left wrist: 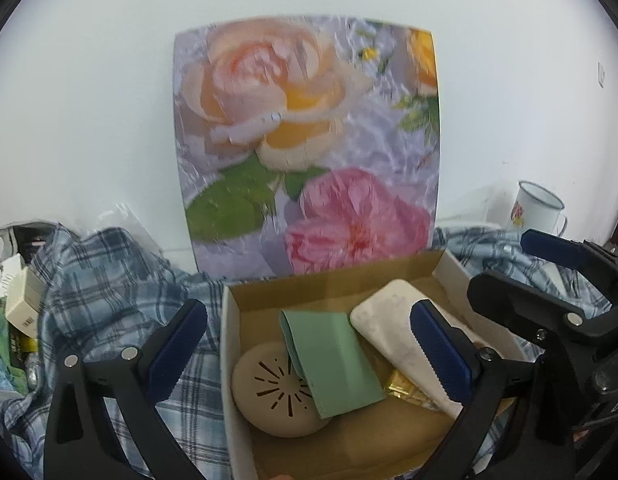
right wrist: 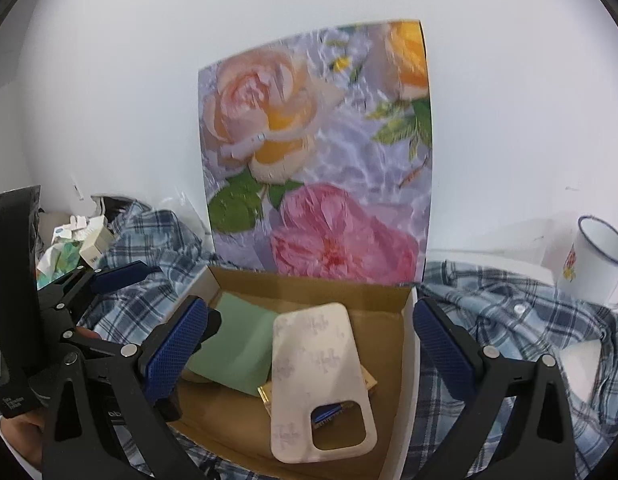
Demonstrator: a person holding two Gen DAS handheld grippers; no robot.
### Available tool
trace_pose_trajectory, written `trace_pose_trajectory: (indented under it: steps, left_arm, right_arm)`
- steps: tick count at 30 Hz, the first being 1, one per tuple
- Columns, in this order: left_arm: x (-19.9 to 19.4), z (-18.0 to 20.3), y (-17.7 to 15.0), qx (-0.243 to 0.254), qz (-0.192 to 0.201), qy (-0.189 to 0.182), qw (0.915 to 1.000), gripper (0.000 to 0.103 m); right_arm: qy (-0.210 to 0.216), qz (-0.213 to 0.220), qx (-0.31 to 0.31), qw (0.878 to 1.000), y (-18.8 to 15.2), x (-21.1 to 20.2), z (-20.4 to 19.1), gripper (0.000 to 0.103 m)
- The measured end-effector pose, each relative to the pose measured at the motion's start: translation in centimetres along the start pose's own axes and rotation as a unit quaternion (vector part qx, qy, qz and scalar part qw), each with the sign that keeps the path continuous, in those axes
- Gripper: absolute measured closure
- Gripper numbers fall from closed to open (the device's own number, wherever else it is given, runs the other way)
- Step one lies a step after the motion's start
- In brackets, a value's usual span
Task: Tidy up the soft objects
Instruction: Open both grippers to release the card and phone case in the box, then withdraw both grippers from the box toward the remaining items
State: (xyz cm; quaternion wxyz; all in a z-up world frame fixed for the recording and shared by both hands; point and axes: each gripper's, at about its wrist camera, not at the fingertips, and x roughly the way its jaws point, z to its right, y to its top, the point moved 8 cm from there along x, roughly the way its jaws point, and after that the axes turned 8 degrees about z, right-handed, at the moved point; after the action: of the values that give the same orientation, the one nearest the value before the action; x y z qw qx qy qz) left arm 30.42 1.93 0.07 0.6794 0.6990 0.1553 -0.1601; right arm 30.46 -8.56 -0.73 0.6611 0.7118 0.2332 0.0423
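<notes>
An open cardboard box [left wrist: 227,344] [right wrist: 410,368] stands on a blue plaid shirt [left wrist: 109,292] [right wrist: 509,320]. Its floral lid [left wrist: 309,140] [right wrist: 317,160] stands upright against the wall. In the box lie a green soft pad [left wrist: 333,364] [right wrist: 237,352], a white phone case [left wrist: 389,316] [right wrist: 321,376], a beige round piece with slots [left wrist: 269,396] and a gold packet [left wrist: 405,390]. My left gripper [left wrist: 309,350] hangs open above the box, holding nothing. My right gripper [right wrist: 309,350] is likewise open and empty over the phone case. The two grippers hover side by side.
A white enamel mug [left wrist: 537,208] [right wrist: 597,264] stands at the right by the wall. Small cartons and crumpled packaging [left wrist: 25,304] [right wrist: 89,244] pile up at the left. The plaid shirt spreads on both sides of the box. A white wall closes the back.
</notes>
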Motion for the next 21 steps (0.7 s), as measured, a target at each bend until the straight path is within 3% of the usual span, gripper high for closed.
trace_pose_trajectory:
  steps: [21]
  left_arm:
    - [-9.0,-1.3,6.8,-0.01,0.093,0.016,0.9955,0.0]
  right_arm:
    - [0.023,0.094,-0.037,0.995,6.5,-7.3,-3.7,0.0]
